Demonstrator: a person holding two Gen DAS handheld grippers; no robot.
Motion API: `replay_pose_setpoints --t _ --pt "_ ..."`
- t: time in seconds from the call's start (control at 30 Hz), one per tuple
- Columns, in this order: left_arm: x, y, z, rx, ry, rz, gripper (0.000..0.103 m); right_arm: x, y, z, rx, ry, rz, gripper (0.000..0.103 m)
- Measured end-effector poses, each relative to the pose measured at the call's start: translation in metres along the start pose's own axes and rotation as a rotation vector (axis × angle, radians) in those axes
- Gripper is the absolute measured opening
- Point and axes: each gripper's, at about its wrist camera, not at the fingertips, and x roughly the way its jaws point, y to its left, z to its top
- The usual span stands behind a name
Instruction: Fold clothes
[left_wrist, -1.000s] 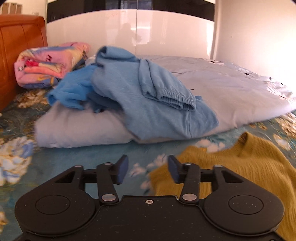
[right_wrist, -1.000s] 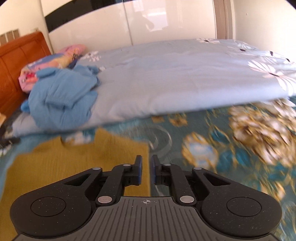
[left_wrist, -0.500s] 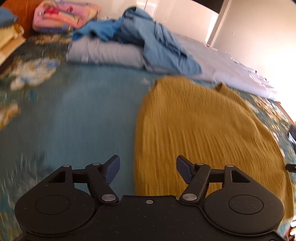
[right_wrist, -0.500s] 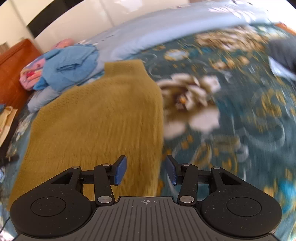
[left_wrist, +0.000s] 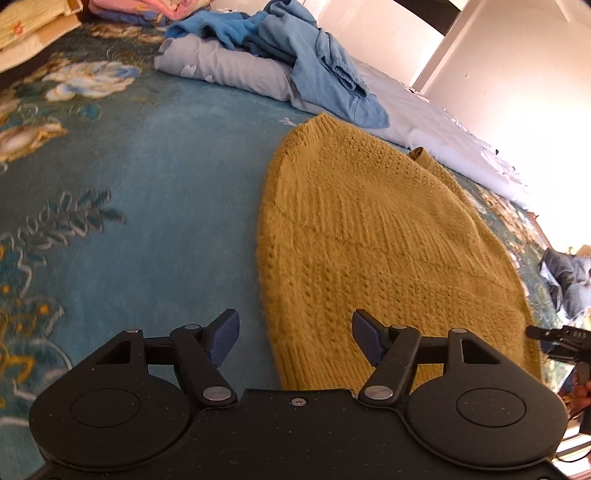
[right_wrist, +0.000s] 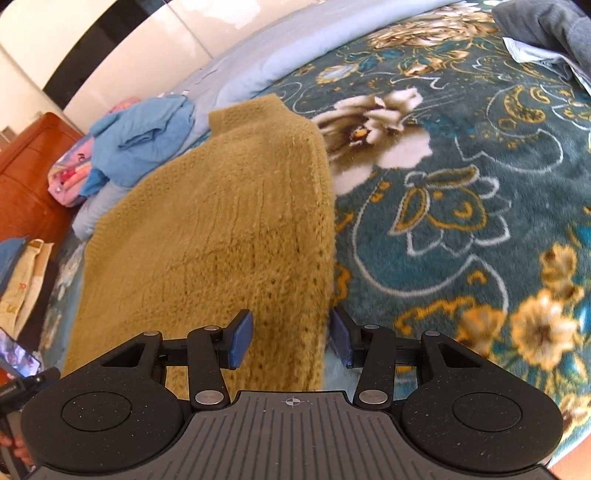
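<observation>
left gripper (left_wrist: 294, 338): fingers wide apart, empty, over sweater (left_wrist: 373, 236) near-left corner | right gripper (right_wrist: 291, 338): fingers apart, straddling near-right edge, not clamped | sweater flat on bed (right_wrist: 461, 206)

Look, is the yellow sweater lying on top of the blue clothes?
No, the yellow sweater lies flat on the teal flowery blanket, while the blue clothes sit behind it.

I count one mustard sweater (left_wrist: 373, 236), one heap of blue clothes (left_wrist: 295, 48), one pale blue quilt (left_wrist: 236, 74) and my two grippers, the left gripper (left_wrist: 293, 334) and the right gripper (right_wrist: 291, 338).
</observation>
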Motion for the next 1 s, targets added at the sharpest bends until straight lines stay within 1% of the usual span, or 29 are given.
replay_pose_setpoints --t 0.2,0.43,0.57,0.6,0.7,0.73,0.77,0.8,0.83,0.87,0.9,0.93,0.97,1.0 --pt "0.001 -0.008 -0.009 -0.003 0.038 0.003 0.065 -0.004 -0.007 -0.009 0.033 -0.004 0.037 0.043" --pt "-0.002 -0.011 -0.02 -0.009 0.068 0.025 0.065 -0.007 -0.013 -0.019 0.062 -0.009 0.087 0.043" --pt "-0.002 -0.008 -0.023 -0.03 0.069 0.02 0.065 -0.006 -0.014 -0.022 0.06 -0.006 0.112 0.043" --pt "-0.001 -0.007 -0.024 -0.038 0.062 0.02 0.065 -0.005 -0.014 -0.022 0.062 -0.007 0.12 0.044" --pt "0.001 -0.005 -0.026 -0.077 0.032 0.009 0.065 -0.002 -0.013 -0.023 0.077 -0.011 0.148 0.044" --pt "0.001 -0.005 -0.027 -0.094 0.023 0.002 0.065 -0.001 -0.013 -0.024 0.084 -0.012 0.156 0.044" --pt "0.001 -0.004 -0.027 -0.11 0.016 -0.004 0.065 0.0 -0.013 -0.024 0.094 -0.011 0.162 0.041" --pt "0.001 -0.004 -0.027 -0.124 0.009 -0.014 0.064 0.001 -0.012 -0.024 0.103 -0.01 0.164 0.026" --pt "0.001 -0.006 -0.027 -0.129 0.005 -0.016 0.057 0.002 -0.011 -0.025 0.111 -0.007 0.156 0.019" --pt "0.002 -0.008 -0.027 -0.131 0.002 -0.012 0.053 0.003 -0.009 -0.025 0.117 -0.009 0.152 0.017" --pt "0.002 -0.01 -0.027 -0.133 -0.001 -0.009 0.039 0.002 -0.008 -0.025 0.119 -0.02 0.156 0.011" --pt "0.002 -0.012 -0.027 -0.135 -0.004 -0.006 0.021 0.001 -0.007 -0.026 0.123 -0.032 0.159 0.01" --pt "0.002 -0.014 -0.027 -0.133 -0.006 -0.001 0.01 -0.001 -0.006 -0.025 0.129 -0.045 0.159 0.01" --pt "0.0 -0.017 -0.027 -0.13 -0.007 0.006 0.007 -0.004 -0.005 -0.023 0.127 -0.06 0.153 0.009"
